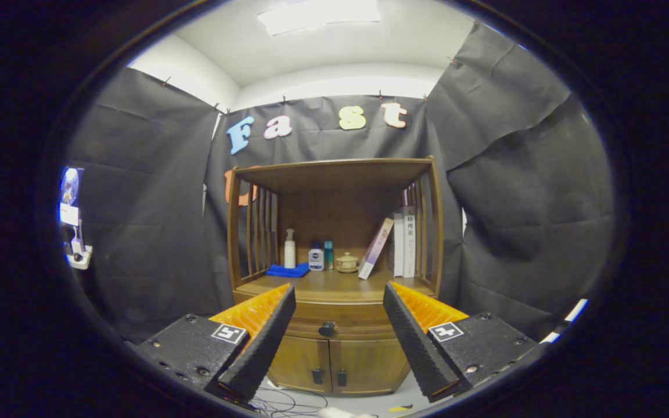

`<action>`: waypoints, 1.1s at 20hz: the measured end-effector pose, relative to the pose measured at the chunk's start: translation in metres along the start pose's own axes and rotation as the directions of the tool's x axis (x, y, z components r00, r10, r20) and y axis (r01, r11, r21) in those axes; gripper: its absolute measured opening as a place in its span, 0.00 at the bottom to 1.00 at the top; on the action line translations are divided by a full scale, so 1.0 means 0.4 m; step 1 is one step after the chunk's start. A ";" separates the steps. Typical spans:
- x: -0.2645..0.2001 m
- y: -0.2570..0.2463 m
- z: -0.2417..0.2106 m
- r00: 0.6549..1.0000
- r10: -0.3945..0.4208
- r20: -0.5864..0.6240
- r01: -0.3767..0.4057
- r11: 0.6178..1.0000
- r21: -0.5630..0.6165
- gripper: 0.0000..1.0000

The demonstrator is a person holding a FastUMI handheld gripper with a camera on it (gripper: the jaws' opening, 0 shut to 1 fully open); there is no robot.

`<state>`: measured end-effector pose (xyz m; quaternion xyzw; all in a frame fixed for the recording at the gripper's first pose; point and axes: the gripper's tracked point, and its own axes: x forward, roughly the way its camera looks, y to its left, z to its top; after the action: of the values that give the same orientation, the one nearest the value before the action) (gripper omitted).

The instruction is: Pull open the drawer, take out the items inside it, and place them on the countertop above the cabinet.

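A brown wooden cabinet (pixel 334 348) stands ahead against the booth's cloth wall. Its drawer (pixel 340 321) sits closed under the countertop (pixel 334 284), with a dark round knob (pixel 327 329) at its front. My gripper (pixel 339 299) is open, its two fingers spread wide and held some way back from the cabinet. The knob shows between the fingers, a little below their tips. Nothing is between the fingers. The drawer's inside is hidden.
On the countertop stand a blue cloth (pixel 288 270), a white pump bottle (pixel 290 248), two small bottles (pixel 316 258), a lidded cup (pixel 346 262) and leaning books (pixel 395 242). Two lower doors (pixel 334 363) are closed. Cables (pixel 288 402) lie on the floor.
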<state>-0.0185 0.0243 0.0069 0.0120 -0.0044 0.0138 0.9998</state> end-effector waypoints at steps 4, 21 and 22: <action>-0.002 -0.003 -0.007 1.000 -0.007 -0.007 0.007 1.000 -0.004 0.99; 0.247 0.038 -0.249 0.994 -0.005 -0.105 0.010 0.999 0.053 0.99; 0.278 0.036 -0.271 0.996 -0.017 -0.090 0.021 0.999 0.038 0.99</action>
<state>0.0931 0.0442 -0.1000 0.0310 0.0407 0.0050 0.9987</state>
